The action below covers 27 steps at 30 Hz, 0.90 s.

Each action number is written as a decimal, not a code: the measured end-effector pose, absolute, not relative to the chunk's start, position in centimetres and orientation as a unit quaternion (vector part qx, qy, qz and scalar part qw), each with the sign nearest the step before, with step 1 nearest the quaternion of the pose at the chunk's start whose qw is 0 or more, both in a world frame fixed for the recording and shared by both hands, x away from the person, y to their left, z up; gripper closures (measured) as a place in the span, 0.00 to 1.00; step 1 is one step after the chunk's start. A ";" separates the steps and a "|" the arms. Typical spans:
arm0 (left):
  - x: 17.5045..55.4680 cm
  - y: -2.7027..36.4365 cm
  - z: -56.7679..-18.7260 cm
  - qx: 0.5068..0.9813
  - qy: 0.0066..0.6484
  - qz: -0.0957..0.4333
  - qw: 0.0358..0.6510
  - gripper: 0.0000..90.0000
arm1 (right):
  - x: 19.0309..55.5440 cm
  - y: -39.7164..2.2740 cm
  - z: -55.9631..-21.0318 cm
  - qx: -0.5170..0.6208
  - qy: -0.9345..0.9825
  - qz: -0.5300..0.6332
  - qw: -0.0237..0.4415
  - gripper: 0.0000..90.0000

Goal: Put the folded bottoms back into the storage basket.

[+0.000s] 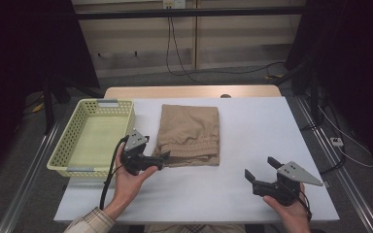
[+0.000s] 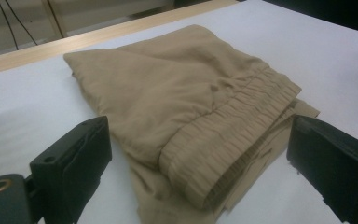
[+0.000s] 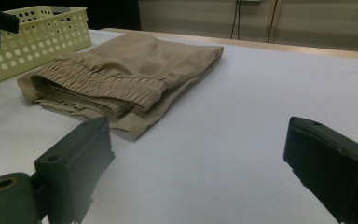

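Folded trousers (image 1: 190,133) lie ungrasped outside basket (image 1: 72,145); left gripper (image 1: 164,156) at waistband, right gripper (image 1: 260,171) apart, jaws spread wide.

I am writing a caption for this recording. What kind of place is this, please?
Probably a lab or test room set up for recording, not a home. A white-covered table stands between dark curtains, loose cables run over the floor, and only folded tan trousers and a yellow basket are laid out.

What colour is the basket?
Pale yellow basket, with small holes in its walls; clearest in the high view.
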<state>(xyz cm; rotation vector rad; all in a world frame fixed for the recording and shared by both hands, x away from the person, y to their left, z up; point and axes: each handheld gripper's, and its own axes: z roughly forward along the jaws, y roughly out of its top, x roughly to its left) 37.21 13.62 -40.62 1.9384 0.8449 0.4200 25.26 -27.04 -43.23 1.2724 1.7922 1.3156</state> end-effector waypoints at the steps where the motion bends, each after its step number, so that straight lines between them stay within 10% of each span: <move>1: 37.4 13.4 -40.6 0.793 0.346 0.169 0.473 0.07 | 25.3 -27.0 -43.2 0.476 0.670 0.492 0.286 0.08; 27: 43.9 11.0 -40.1 0.777 0.403 0.138 0.463 0.09 | 25.4 -27.0 -43.3 0.478 0.673 0.490 0.279 0.08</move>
